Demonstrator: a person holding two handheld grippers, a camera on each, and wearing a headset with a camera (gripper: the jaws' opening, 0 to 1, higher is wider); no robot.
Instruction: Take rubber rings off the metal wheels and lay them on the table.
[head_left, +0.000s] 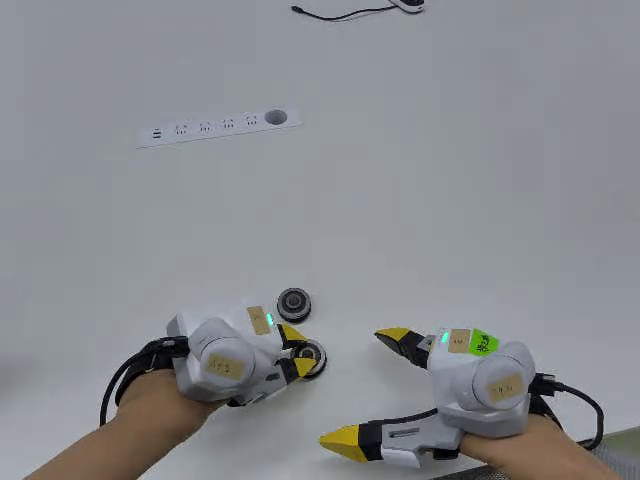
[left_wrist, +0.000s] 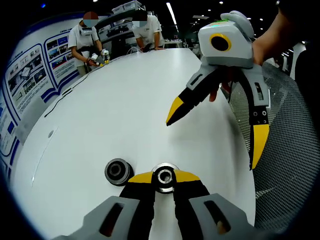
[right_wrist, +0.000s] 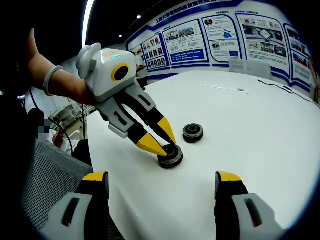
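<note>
Here the small black-ringed metal wheel (head_left: 311, 358) rests on the white table (head_left: 420, 200), clamped between the left gripper's (head_left: 298, 350) yellow tips. A second matching wheel (head_left: 294, 303) lies just beyond it, and the right gripper (head_left: 362, 388) gapes open, apart to its right.

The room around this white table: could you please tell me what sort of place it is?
Probably a lab or demo hall: illustrated wall posters, a long white table with a power strip, and people standing at its far end.

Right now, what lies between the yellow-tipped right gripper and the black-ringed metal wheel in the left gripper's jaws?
Bare white table, as the right gripper view shows.
</note>
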